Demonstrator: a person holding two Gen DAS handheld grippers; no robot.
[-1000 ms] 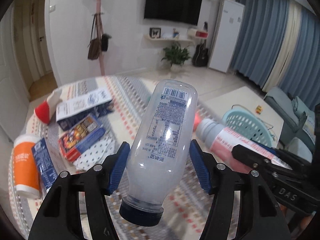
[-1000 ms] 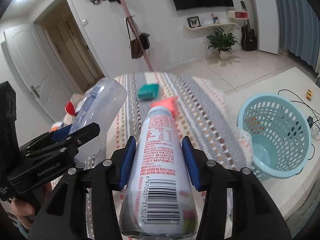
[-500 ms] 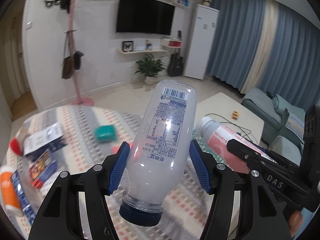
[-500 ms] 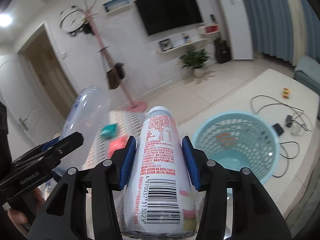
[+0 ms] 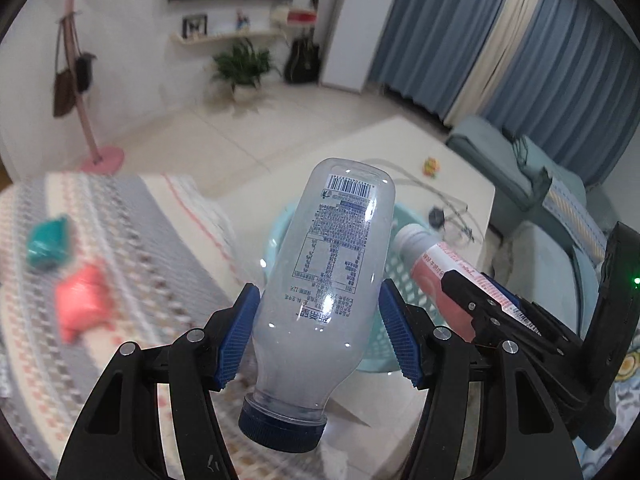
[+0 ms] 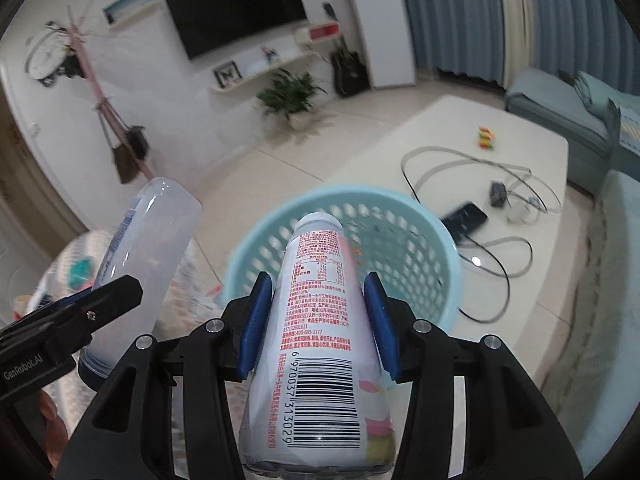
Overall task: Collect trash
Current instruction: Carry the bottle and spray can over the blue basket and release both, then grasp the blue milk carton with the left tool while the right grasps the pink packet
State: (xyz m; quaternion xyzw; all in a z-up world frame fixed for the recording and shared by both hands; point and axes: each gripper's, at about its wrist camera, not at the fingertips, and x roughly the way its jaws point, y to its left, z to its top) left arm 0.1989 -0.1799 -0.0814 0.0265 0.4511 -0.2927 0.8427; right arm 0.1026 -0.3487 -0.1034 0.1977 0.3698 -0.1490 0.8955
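So both grippers have their hands full here. The left gripper is clamped on a clear bottle, blue pads pressed on both its sides, dark blue cap pointing back toward the camera at bottom center and the barcoded base tipped up toward the middle of the frame. The right gripper is squeezed tight on a white-and-pink bottle with red print, barcode low in the frame, far end pointing into the light blue basket, which sits dead center in the right wrist view. In the left wrist view the basket peeks out behind the clear bottle, center right. The striped tablecloth fills the left side, with a teal scrap and a pink scrap lying on it, both pretty blurry. Cables and a dark phone lie on the white surface at right.
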